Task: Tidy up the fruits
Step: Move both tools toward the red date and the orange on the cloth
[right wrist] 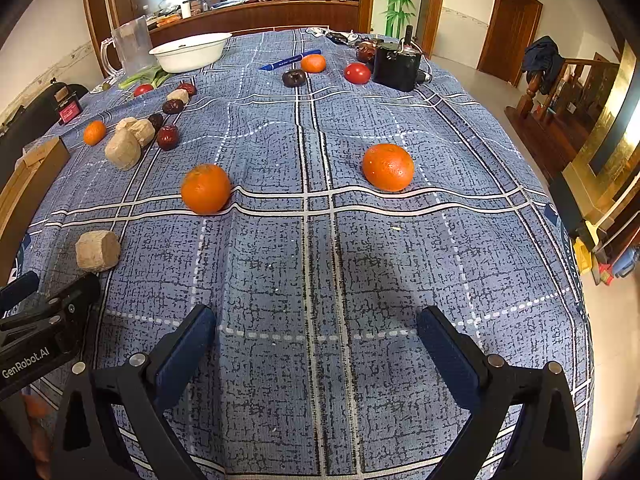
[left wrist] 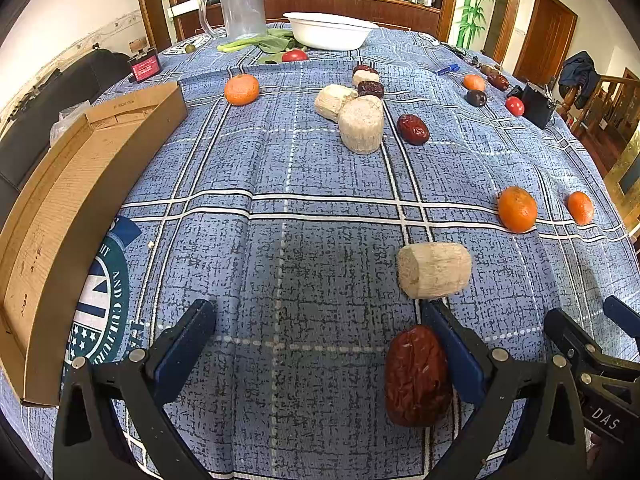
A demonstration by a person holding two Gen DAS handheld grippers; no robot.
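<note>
On blue checked tablecloth (left wrist: 280,168), fruit scattered all over. Left gripper (left wrist: 316,344) spread wide, grasping nothing; big red date (left wrist: 416,376) lies just inside its right finger, pretty much touching the pad. Pale cylinder chunk (left wrist: 434,270) just beyond that fingertip. Cardboard box (left wrist: 92,184) off to left. Right gripper (right wrist: 316,340) also spread wide, only bare cloth between fingers. Two oranges ahead of it, one left (right wrist: 206,189), one right (right wrist: 388,167), well apart. White bowl (right wrist: 190,52) at far end.

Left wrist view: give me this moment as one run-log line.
left gripper: open, empty | red date: on tablecloth by its right finger | right gripper: open, empty | cardboard box: no fruit visible inside
</note>
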